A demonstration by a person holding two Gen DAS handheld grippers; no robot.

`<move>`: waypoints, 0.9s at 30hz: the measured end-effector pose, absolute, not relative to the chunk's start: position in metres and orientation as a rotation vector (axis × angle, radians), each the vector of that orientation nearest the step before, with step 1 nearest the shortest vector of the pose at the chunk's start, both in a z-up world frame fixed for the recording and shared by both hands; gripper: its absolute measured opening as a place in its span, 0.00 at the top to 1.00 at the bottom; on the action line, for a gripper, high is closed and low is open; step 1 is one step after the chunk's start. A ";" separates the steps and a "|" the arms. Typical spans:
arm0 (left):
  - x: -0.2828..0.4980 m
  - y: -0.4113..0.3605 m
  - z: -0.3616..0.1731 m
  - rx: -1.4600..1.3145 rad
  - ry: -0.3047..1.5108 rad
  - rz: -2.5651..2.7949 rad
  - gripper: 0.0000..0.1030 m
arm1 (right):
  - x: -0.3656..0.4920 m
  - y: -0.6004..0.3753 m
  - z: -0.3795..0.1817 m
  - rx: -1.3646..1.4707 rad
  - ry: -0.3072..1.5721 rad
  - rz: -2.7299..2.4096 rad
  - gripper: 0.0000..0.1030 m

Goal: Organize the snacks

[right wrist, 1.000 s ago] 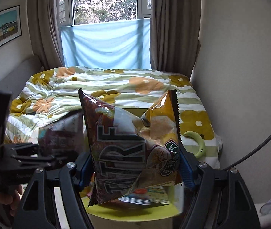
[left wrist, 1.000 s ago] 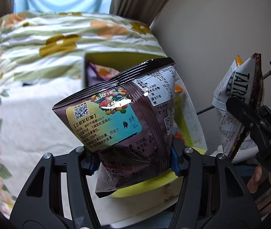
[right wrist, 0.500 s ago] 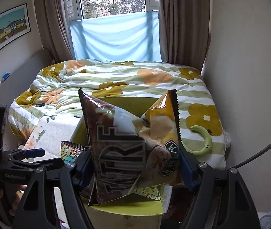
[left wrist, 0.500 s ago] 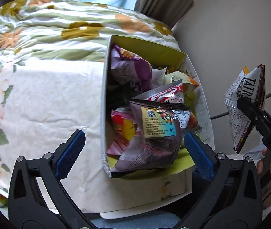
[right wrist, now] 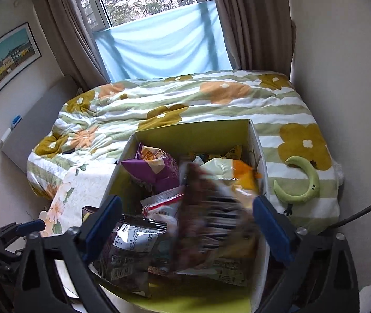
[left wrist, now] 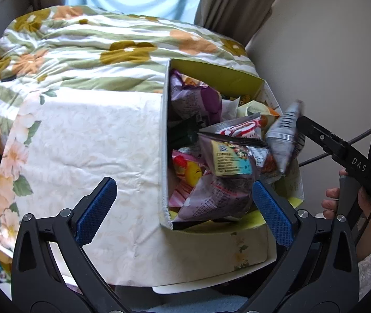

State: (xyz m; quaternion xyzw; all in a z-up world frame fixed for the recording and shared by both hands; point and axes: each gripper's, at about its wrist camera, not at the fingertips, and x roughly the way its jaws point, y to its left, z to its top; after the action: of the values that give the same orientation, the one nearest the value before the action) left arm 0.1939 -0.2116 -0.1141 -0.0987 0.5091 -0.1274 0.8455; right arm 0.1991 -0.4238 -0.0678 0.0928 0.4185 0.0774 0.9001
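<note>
Between the blue pads of the right gripper (right wrist: 188, 224) a brown chip bag (right wrist: 211, 221) appears blurred and clear of both pads: the jaws are opening, and the bag looks to be dropping into the snack box (right wrist: 193, 130) directly ahead of the fingers. The left gripper (left wrist: 183, 203) stands wide and holds nothing; a dark candy bag (left wrist: 227, 172) lies just beyond its fingertips, on top of the other packets inside the box. From the left wrist view, the chip bag (left wrist: 286, 135) hangs ahead of the right pad, over the right-hand part of the box. The step in hand appears to be release into the box. To do it well, keep the right fingers above the box opening until the bag has settled, so it cannot slide over the wall onto the flowered bedcover (right wrist: 185, 99) beyond. Withdraw each gripper upward and back, pads wide, so no packet edge catches. The box is already heaped; later packets may need laying flat.
</note>
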 end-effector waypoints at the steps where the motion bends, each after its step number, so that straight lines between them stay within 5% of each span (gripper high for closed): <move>1: 0.192 -0.210 -0.115 -0.215 1.077 -0.266 0.01 | 0.199 -0.424 -0.069 0.190 0.867 0.158 0.01; 10: 0.177 -0.199 -0.111 -0.220 1.050 -0.265 0.01 | 0.176 -0.418 -0.055 0.146 0.843 0.142 0.01; 27: 0.080 -0.114 -0.006 0.000 0.679 -0.115 0.01 | 0.061 -0.319 0.025 0.087 0.719 0.047 0.01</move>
State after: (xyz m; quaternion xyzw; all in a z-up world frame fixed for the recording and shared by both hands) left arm 0.0797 -0.1138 -0.0056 0.0001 0.3329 -0.0565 0.9413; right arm 0.0613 -0.3189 0.0254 0.0427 0.3514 0.0228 0.9350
